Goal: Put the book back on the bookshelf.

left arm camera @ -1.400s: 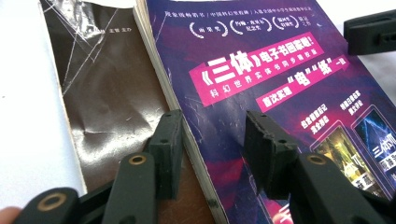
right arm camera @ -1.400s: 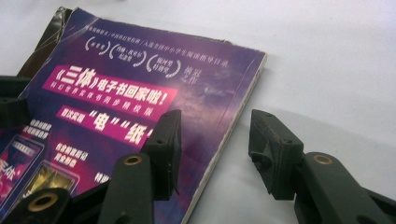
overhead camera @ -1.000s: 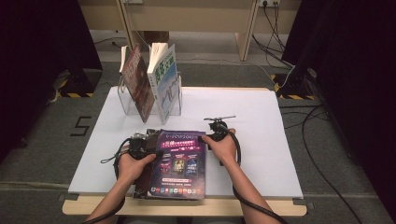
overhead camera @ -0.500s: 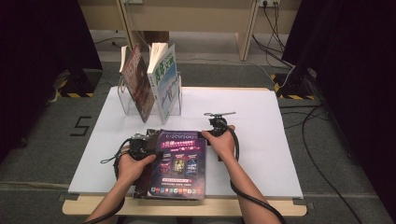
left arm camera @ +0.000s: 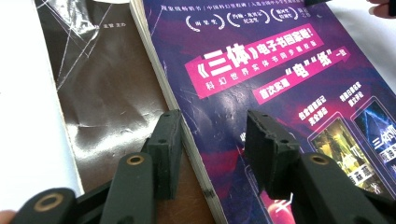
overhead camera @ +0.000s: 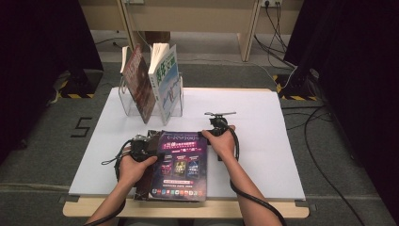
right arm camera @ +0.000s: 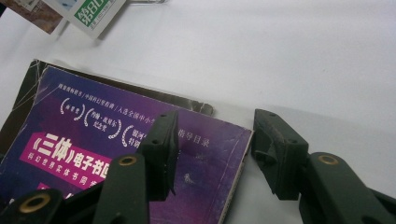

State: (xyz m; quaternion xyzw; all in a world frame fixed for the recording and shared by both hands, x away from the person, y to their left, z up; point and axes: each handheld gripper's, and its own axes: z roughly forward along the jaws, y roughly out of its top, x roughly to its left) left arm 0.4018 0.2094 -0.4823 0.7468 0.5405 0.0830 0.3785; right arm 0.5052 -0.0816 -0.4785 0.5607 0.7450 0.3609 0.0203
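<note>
Here, both hand-held grippers, left (overhead camera: 147,147) and right (overhead camera: 212,132), straddle opposite edges of a purple book (overhead camera: 181,162) lying on the desk (overhead camera: 263,141), jaws released, apparently poised to lift it toward the book stand (overhead camera: 176,101).

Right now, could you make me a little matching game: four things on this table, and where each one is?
Things:
1. purple book
2. brown book
3. clear stand
4. white-and-green book

Places:
A. upright in the stand, on its right side
B. at the far left of the white sheet, holding two books
C. flat on top, between the left gripper and the right gripper
D. flat underneath another book, sticking out at its left edge

Pairs: 1-C, 2-D, 3-B, 4-A
</note>
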